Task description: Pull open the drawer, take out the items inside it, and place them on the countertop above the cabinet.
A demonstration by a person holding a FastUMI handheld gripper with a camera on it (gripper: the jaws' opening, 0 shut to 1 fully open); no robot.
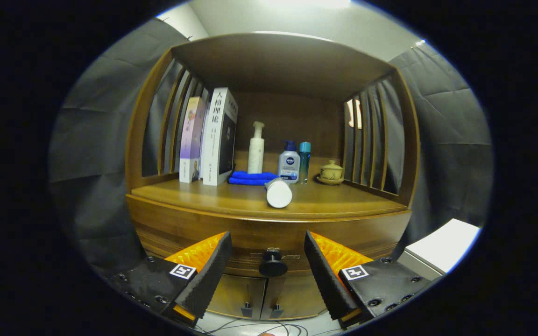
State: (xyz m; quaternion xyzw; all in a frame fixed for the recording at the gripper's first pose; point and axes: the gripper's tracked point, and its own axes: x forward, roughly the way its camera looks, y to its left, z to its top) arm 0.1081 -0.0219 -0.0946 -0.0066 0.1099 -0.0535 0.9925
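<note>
Gripper view, entry: shut brown wooden drawer (269,235) with small black round knob (272,267) between my gripper (269,270) fingers, spread wide, holding nothing; risk I note: jaws slipping off knob; white cylindrical tube (279,192) lying on wooden countertop (194,196) could roll.

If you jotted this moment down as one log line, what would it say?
gripper: open, level with knob, apart | drawer: shut | countertop: books, bottles, cloth, lidded cup, lying white bottle
</note>
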